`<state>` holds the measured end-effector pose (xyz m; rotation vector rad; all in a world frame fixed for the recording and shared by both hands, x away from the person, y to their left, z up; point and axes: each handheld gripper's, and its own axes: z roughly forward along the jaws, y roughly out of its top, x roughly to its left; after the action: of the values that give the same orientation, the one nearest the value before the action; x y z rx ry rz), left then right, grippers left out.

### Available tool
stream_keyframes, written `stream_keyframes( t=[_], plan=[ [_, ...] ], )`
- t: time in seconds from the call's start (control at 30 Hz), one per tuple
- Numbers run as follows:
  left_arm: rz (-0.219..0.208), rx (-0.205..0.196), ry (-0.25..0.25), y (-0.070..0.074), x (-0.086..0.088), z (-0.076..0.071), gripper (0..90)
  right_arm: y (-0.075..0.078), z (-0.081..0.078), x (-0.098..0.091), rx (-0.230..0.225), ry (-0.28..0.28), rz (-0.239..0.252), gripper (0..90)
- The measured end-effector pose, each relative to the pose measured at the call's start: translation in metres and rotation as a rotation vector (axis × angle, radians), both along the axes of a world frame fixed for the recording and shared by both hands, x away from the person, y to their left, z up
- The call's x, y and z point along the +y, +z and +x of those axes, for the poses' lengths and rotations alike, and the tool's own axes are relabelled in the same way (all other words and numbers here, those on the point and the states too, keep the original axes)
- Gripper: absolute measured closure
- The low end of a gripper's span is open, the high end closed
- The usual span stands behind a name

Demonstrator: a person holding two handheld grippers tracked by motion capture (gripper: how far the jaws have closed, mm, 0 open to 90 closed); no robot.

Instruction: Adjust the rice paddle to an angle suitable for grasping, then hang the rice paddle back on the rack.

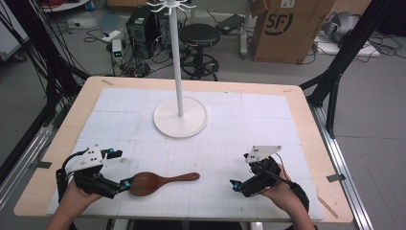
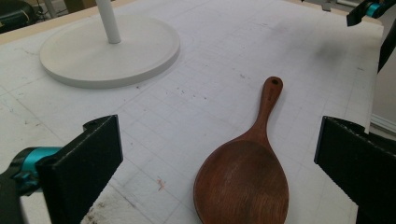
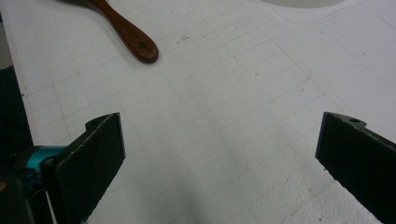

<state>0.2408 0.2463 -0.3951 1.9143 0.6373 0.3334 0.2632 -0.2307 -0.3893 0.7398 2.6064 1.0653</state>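
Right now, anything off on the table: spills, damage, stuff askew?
Nothing stands out. The wooden spoon lies flat on the white mat, the white stand is upright, and the mat shows only light scuffs.

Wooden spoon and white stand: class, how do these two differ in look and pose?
The wooden spoon is dark reddish-brown and lies flat; the white stand rises upright on a pole from a round base. The spoon lies near the table's front edge, beside the left hand-held gripper; the stand sits farther back, mid-table. Both rest on the white gridded mat.
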Motion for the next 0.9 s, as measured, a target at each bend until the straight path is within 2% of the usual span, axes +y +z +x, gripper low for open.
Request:
stream_keyframes(
  t=[0.13, 0.23, 0.3, 0.47, 0.63, 0.8, 0.9],
  plan=[
    [0.001, -0.006, -0.002, 0.002, -0.001, 0.001, 1.6, 0.001, -0.003, -0.002, -0.017, -0.004, 0.008, 0.2],
    [-0.002, -0.005, -0.003, 0.002, -0.001, 0.002, 1.6, 0.001, -0.005, -0.004, -0.022, -0.013, 0.049, 0.2],
    [-0.005, -0.005, -0.005, 0.003, -0.002, 0.002, 1.6, 0.001, -0.006, -0.006, -0.017, -0.014, 0.058, 0.2],
    [0.001, -0.004, -0.018, 0.004, -0.004, 0.004, 1.6, 0.0, -0.008, -0.007, -0.017, -0.018, 0.053, 0.2],
    [-0.013, -0.005, -0.027, 0.005, -0.004, 0.004, 1.6, -0.002, -0.011, -0.007, -0.013, -0.018, 0.055, 0.2],
    [0.009, 0.002, -0.037, 0.005, -0.007, 0.003, 1.6, -0.004, -0.01, -0.005, -0.012, -0.005, 0.046, 0.2],
    [0.047, -0.008, -0.05, 0.006, -0.009, 0.001, 1.6, -0.003, -0.01, -0.003, -0.013, 0.002, 0.045, 0.2]
  ],
)
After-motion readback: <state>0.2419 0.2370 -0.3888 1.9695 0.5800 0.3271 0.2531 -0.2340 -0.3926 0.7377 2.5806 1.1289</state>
